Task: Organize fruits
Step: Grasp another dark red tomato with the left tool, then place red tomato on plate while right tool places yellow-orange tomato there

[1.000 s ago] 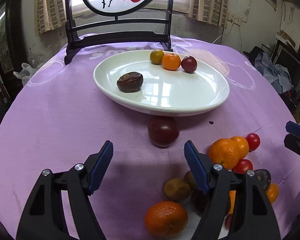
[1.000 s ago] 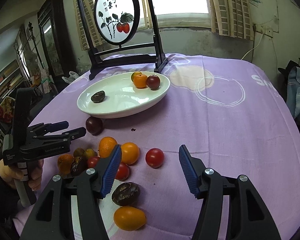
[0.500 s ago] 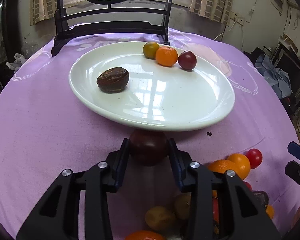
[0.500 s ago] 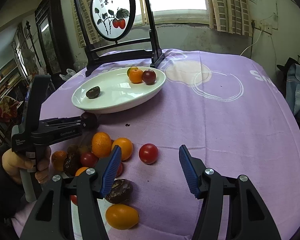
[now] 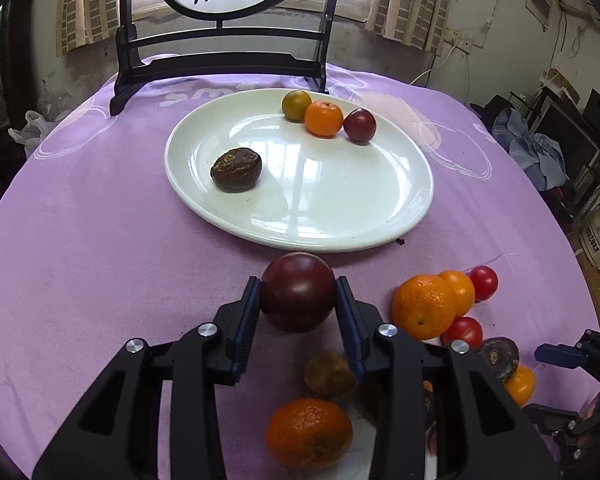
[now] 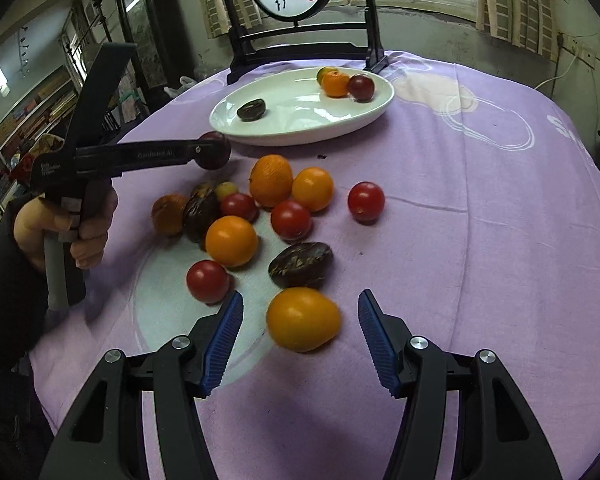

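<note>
Left gripper [image 5: 297, 294]: fingers clamping dark plum [image 5: 298, 291] (near plate [image 5: 404, 216]). Right gripper [image 6: 300, 334]: fingers gaping around yellow fruit [image 6: 303, 319], not touching.

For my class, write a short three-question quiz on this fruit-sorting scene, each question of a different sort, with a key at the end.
1. True or false: the left gripper is shut on a dark red plum.
2. Multiple choice: how many fruits lie on the white plate? A) two B) four C) six
3. Fill in: the right gripper is open, with a yellow-orange ____ on the purple cloth just ahead of its fingertips.

Key
1. True: both pads press its sides, near the plate's front rim.
2. B: a wrinkled dark fruit, a greenish one, an orange one and a dark red one.
3. Fruit.
</note>
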The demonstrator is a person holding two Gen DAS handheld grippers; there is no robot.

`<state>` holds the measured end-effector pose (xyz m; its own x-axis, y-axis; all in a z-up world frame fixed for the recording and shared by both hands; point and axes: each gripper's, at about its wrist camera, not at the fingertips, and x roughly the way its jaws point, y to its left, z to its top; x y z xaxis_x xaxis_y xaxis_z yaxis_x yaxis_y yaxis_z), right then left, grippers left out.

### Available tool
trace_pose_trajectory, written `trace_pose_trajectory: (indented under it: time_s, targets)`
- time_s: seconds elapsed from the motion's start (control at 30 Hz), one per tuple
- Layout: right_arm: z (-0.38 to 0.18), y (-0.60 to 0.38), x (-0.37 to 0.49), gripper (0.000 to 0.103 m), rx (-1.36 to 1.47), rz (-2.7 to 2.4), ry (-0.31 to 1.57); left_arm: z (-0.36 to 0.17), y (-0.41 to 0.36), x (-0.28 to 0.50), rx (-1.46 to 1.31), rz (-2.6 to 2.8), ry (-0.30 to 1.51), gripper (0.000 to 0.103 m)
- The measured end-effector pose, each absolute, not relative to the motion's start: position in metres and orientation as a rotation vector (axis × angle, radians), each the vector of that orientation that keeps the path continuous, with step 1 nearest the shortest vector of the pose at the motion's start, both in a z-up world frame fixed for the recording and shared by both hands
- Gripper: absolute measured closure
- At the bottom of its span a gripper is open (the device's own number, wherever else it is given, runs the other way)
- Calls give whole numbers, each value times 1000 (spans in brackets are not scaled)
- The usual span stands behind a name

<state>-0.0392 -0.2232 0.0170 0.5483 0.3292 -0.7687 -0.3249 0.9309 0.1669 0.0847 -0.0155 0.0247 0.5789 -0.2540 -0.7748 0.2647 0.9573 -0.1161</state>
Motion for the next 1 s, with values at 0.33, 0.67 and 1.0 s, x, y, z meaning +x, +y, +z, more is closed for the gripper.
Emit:
trace_pose_trajectory:
  time_s: [0.33, 0.67, 1.0]
  targets:
    - [-2, -200, -36, 60, -129, 293, 955, 28, 3, 68, -5, -291, 918, 66]
    - [47, -216, -38, 61, -94, 268, 805, 59, 9, 60, 1, -321, 841, 66]
    - [79, -172, 60, 61, -87, 267, 692, 72, -11, 124, -4, -261, 813, 66]
